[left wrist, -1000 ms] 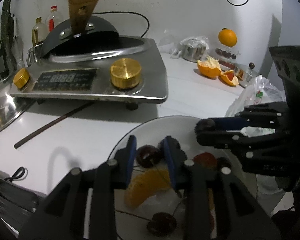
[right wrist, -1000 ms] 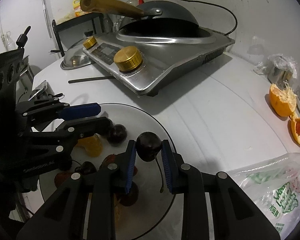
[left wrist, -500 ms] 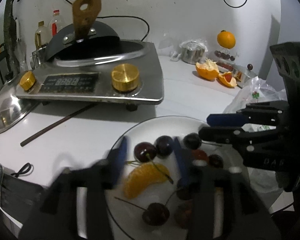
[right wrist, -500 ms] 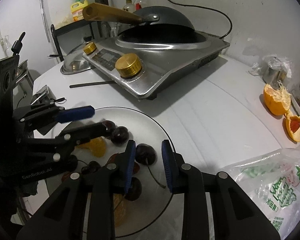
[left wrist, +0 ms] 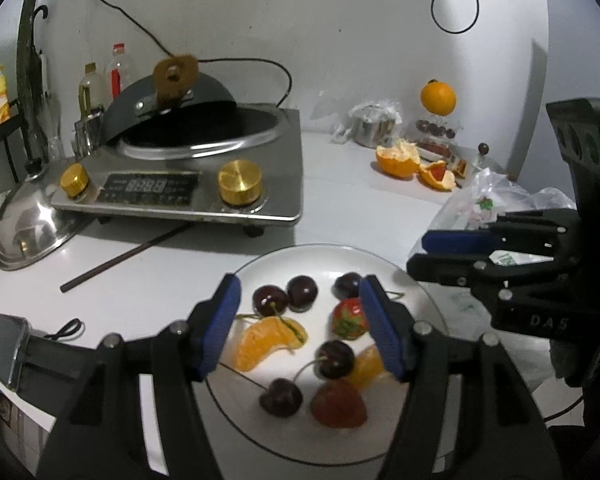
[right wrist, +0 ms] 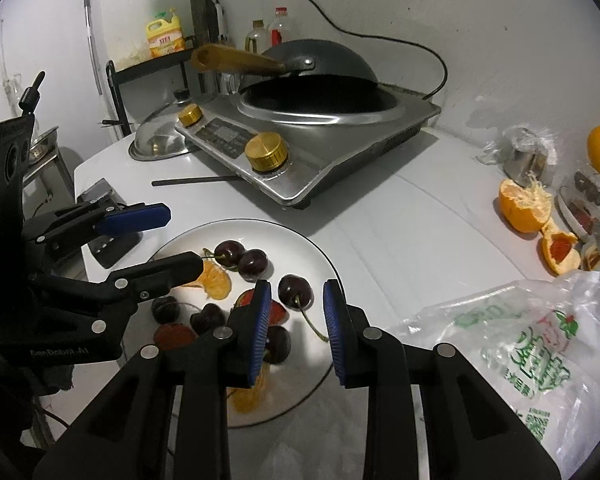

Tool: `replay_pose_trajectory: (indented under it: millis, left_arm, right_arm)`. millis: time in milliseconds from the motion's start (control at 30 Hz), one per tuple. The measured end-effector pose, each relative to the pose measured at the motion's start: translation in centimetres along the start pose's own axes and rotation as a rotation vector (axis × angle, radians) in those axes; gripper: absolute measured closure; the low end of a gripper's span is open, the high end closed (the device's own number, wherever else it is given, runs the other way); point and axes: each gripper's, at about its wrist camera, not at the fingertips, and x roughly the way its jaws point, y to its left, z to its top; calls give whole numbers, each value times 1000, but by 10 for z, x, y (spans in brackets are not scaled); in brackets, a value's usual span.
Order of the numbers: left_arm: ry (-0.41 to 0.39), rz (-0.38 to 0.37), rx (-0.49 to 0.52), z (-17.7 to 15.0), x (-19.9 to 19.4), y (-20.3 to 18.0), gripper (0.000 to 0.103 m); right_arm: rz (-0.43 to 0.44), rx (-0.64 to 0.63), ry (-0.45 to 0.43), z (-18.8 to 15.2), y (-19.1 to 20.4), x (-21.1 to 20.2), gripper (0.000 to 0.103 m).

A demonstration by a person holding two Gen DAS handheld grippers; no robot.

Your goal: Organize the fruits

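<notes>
The round white plate (left wrist: pixel 418 292) lies on the white table in front of the steel induction cooker (left wrist: pixel 204 184). Above the plate the left gripper (left wrist: pixel 300 322) hangs with its blue-padded fingers wide apart and empty; the right gripper (right wrist: pixel 296 320), over the plate's right edge, is likewise spread and empty. On the plate lie an orange segment (left wrist: pixel 266 342), two red strawberries (left wrist: pixel 350 318) and dark cherries (left wrist: pixel 302 292).
</notes>
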Motion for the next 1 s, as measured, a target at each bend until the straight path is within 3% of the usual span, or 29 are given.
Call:
replay_pose_trajectory:
  millis: [133, 267, 933, 1000]
  left_arm:
    - [-21, 0, 5, 0, -16, -8, 37]
    - [-40, -3, 9, -2, -30, -17, 27]
    - [-150, -22, 67, -3, -101, -85, 26]
    - [-161, -28, 74, -3, -108, -93, 16]
  right_arm:
    - [-9, 1, -17, -5, 2, -17, 74]
    - [-18, 4, -34, -11, 3, -33, 74]
    - [-82, 40, -161, -46, -4, -127, 73]
    - [-91, 44, -176, -50, -6, -138, 73]
